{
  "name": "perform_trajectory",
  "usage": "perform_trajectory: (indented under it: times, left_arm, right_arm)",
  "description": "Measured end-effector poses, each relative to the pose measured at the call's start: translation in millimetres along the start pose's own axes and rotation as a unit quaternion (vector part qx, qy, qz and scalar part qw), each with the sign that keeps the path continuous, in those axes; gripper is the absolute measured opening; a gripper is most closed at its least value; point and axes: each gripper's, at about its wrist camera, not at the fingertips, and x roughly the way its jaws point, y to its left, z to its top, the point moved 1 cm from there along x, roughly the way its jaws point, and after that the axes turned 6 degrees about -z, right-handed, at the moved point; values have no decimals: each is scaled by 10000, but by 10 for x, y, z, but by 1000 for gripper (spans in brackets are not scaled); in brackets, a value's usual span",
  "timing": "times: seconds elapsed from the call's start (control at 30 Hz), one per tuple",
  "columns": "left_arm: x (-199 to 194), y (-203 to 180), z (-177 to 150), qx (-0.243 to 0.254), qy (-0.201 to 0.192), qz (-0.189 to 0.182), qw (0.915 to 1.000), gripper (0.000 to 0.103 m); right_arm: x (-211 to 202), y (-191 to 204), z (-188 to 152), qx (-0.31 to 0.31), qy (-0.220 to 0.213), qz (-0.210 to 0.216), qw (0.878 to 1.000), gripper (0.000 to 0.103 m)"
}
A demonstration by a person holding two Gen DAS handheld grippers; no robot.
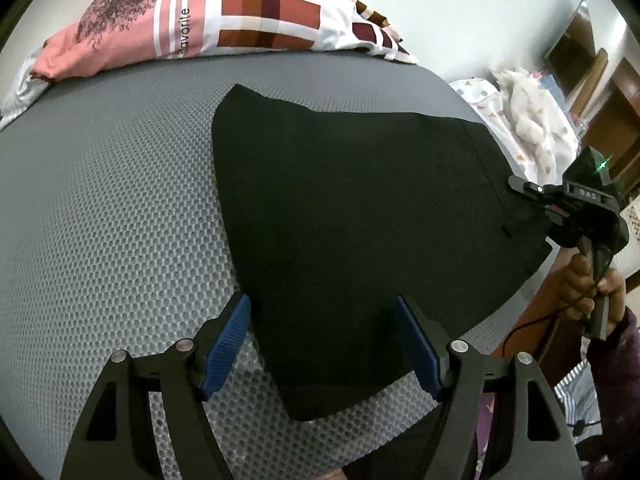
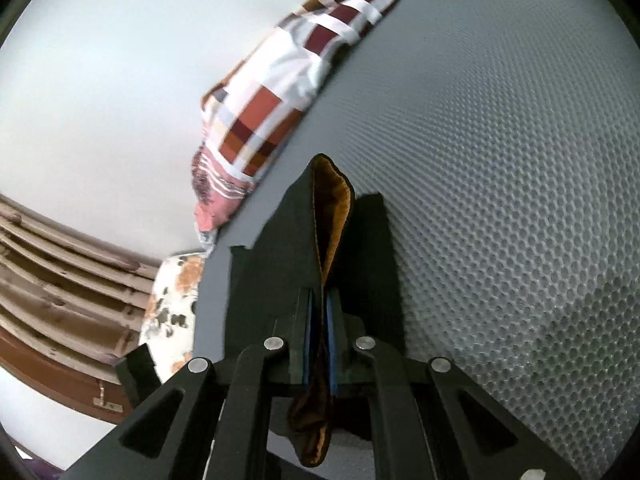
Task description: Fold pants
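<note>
Black pants (image 1: 352,208) lie spread on a grey honeycomb mat (image 1: 120,200). My left gripper (image 1: 322,344) hovers open over their near narrow end, its blue pads (image 1: 228,344) standing on either side of the cloth without pressing it. At the pants' right edge my right gripper (image 1: 532,190) is held by a person's hand (image 1: 588,284). In the right wrist view the right gripper (image 2: 319,320) is shut on a raised fold of the pants (image 2: 288,240), whose orange-brown lining (image 2: 332,208) shows between and beyond the pads.
A pink, white and brown checked bedding bundle (image 1: 240,20) lies along the mat's far edge, also seen as the bundle (image 2: 272,112). White patterned cloth (image 1: 528,128) sits off the mat's right side. Wooden furniture (image 2: 60,280) stands beyond the mat (image 2: 500,160).
</note>
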Motion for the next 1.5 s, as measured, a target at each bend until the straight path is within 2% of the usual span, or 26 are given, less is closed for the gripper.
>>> perform_trajectory:
  times: [0.13,0.23,0.33,0.43,0.5,0.63,0.77,0.83,0.93,1.0,1.07,1.17,1.37,1.43,1.5]
  left_arm:
    - [124,53,3,-86,133,55,9999,75]
    - [182,99,-12,-164,161,36,9997,75]
    - [171,135,-22,-234,127,48,9996,75]
    - [99,143,-29,-203,81,164,9996,75]
    - [45,148,-41,-166,8,255,9995,75]
    - [29,183,-82,-189,35,239,9995,75]
    - [66,216,-95,-336,58,113,9994,75]
    - [72,211,-92,-373,79,105,9992,75]
    - [34,186,-94,-314,65,133,9994,75]
    - [7,172,-100,-246,37,179,9995,75]
    - [3,175,-106,-226,52,223,9995,75]
    - [18,197,-103,-329,78,170,9993,75]
    - [-13,169,-70,-306,15,143,9994,75]
    - [1,149,-56,-215,16,187,9996,75]
    - [47,143,-53,-172,65,221,9996,75]
  right_arm:
    - [146,-246,-1,123,170,-273,9994,6]
    - [227,-423,-62,347,206,-129,9991,6]
    - [155,-379,-55,332,107,-40,9994,13]
    - [-25,-235,-27,98,-141,-381,9991,15]
    - [-224,-24,-51,-315,-359,-449,9978,15]
    - [-462,168,-249,-510,-211,-344,9979,15]
    - [-491,75,-453,-308,12,-437,9986,15]
    - [-435,-14,-466,-191,-15,-648,9977,15]
    - [-337,-119,-423,22,19,-487,9988,16]
    - [-296,-81,-401,-119,20,-531,9985,16]
    - [-262,-31,-394,-285,112,-730,9969,13]
    - [-301,35,-381,-349,136,-721,9967,11]
    - [-521,190,-493,-154,67,-261,9995,7]
    - [-505,132,-569,-88,131,-376,9992,5]
    - [-399,-85,-637,162,290,-531,9980,3]
